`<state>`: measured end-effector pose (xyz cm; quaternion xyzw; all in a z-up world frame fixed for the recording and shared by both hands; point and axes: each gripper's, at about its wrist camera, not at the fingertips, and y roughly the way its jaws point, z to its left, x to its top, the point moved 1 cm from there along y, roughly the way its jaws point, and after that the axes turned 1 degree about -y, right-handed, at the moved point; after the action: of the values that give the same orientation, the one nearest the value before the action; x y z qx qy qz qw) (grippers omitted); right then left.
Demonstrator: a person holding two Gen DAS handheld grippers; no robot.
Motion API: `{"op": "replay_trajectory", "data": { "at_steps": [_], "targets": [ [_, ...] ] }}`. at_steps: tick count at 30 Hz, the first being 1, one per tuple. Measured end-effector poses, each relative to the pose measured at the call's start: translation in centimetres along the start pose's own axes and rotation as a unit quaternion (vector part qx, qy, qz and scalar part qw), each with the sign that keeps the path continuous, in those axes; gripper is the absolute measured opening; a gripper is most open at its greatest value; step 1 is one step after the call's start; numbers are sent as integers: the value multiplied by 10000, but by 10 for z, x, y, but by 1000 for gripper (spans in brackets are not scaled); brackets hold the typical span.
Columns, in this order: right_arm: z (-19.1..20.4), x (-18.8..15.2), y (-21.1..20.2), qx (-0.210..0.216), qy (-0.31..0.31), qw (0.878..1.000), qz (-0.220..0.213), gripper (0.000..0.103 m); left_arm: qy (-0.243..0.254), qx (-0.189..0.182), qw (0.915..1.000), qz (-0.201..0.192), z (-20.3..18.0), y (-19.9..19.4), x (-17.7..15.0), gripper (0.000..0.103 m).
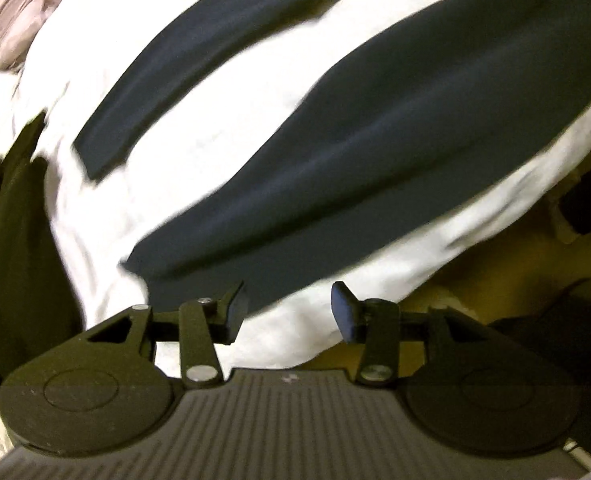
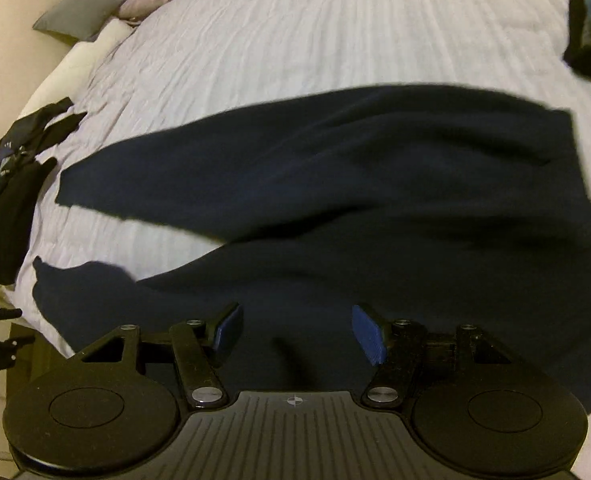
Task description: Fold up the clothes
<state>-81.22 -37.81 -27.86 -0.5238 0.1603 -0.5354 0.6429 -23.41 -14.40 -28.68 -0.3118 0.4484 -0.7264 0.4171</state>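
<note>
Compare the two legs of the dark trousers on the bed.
In the right wrist view, the far leg lies flat and straight, its cuff cut square; the near leg ends in a rumpled, curled cuff. The far leg's cuff sits well onto the bed; the near leg runs along the bed's edge, close to the open right claw. Both are dark navy, point the same way and spread apart toward the cuffs.
</note>
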Motion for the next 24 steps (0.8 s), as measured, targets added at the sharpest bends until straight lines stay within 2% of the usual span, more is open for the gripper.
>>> {"op": "replay_trajectory", "data": {
  "at_steps": [4,6,9,12,14,15,16,17,18,20,21,24],
  "targets": [
    [58,-13,25,-172,-6,9998,111,64,-600,-241,9978,-154,78,37,-41,42],
    [88,-19,38,-246,-20,9995,185,64,-1057,-434,9930,-300,114,55,-56,44],
    [132,-29,57,-356,-42,9989,296,64,-1740,-865,9800,-438,148,80,-68,51],
    [177,-38,76,-467,-64,9981,407,64,-2210,-1444,9634,-461,160,105,-74,51],
    [196,-37,81,-476,-279,9974,456,64,-2409,-1692,9546,-454,162,119,-77,49],
    [205,-36,83,-490,-417,9968,477,64,-2504,-1806,9501,-449,164,126,-79,43],
    [212,-35,86,-536,-529,9959,497,64,-2540,-1873,9478,-453,163,127,-80,26],
    [215,-35,88,-578,-544,9955,516,64,-2554,-1921,9464,-461,161,125,-81,19],
    [218,-34,90,-620,-548,9951,534,64,-2544,-1867,9476,-496,157,115,-82,17],
    [220,-32,90,-687,-481,9951,528,64,-2515,-1521,9543,-541,159,90,-91,17],
    [218,-30,88,-711,-401,9954,498,64,-2649,-1437,9527,-389,160,83,-97,17],
    [218,-28,82,-781,-289,9957,400,64,-3126,-1359,9398,231,157,73,-114,18]
  ]
}}
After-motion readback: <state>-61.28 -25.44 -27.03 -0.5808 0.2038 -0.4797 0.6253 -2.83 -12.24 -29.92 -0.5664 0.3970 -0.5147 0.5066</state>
